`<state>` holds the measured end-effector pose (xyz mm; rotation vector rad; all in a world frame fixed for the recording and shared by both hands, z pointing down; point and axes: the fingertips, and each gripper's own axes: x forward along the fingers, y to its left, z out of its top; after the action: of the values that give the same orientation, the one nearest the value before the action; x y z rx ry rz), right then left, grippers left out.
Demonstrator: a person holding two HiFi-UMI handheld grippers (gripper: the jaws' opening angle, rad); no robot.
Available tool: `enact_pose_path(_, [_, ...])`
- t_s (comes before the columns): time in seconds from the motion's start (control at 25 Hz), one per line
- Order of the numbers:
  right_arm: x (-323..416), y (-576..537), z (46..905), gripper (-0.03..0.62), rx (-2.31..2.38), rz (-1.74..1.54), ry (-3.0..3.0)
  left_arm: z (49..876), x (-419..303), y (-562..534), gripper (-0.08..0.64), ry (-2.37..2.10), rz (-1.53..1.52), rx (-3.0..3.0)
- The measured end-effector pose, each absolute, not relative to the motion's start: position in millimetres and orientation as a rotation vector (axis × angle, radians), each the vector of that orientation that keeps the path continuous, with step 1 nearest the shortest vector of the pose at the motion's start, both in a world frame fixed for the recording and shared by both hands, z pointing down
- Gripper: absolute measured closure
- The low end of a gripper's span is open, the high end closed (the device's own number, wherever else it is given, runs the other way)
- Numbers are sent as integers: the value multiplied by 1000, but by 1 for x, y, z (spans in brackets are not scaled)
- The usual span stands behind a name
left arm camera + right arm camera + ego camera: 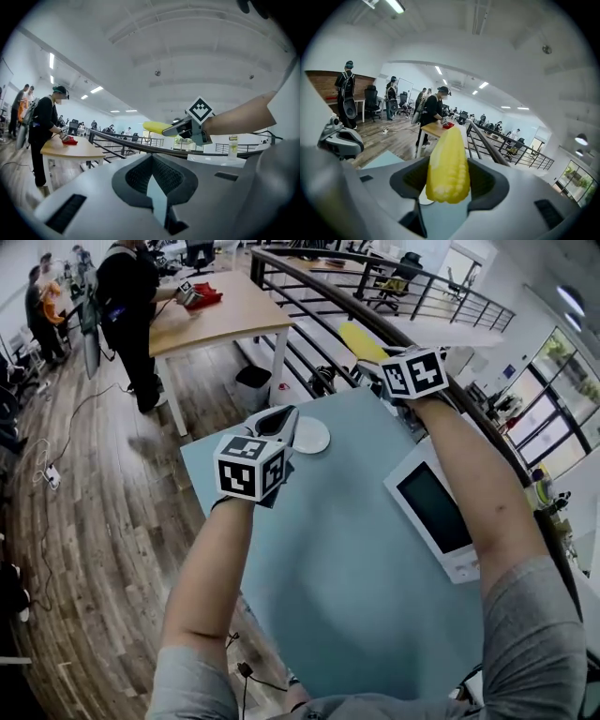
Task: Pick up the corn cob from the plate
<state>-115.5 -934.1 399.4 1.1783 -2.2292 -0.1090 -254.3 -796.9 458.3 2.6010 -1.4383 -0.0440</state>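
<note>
My right gripper [364,358] is shut on the yellow corn cob [360,337], held high over the far edge of the teal table [356,568]. In the right gripper view the corn cob [447,164] stands lengthwise between the jaws of my right gripper [449,183], and a sliver of the white plate [423,200] shows below it. The plate [314,437] sits bare at the table's far end. My left gripper [278,420] hovers beside the plate, shut and holding nothing. The left gripper view looks level across its own jaws [154,187] at the right gripper [185,127] with the corn cob [157,126].
A white device with a dark screen [436,507] lies on the table's right side. A dark railing [375,315] runs behind the table. A wooden table [220,310] stands at the back left, with a person [127,296] working at it. Wood floor lies to the left.
</note>
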Motion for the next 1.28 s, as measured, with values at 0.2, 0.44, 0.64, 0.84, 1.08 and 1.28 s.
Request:
enact_pose_path(0.2, [-68,-890,329,336,1252,-148,-2223,378,-218,-780,541,-1407,-65,2684])
enact_pose_path(0.44, [-8,-823,271,336,1285,-203,-2213,313,-167,-743,541,-1371,-53,2729])
enact_pose_path(0.64, [50,-754,236,336,1312,-224,-2234,274,-108,-689,541,-1349,-47,2755])
enact_pose_path(0.84, [107,-666,223,336,1332,-229,-2255,248,-55,-606,541,-1351,-32,2768])
enact_pose_path(1.08, [182,-556,210,336,1363,-219,-2300,225,8,-508,541,-1359,-41,2746])
enact_pose_path(1.28, [231,-470,205,336,1375,-216,-2361,208,51,-422,541,-1411,-33,2752])
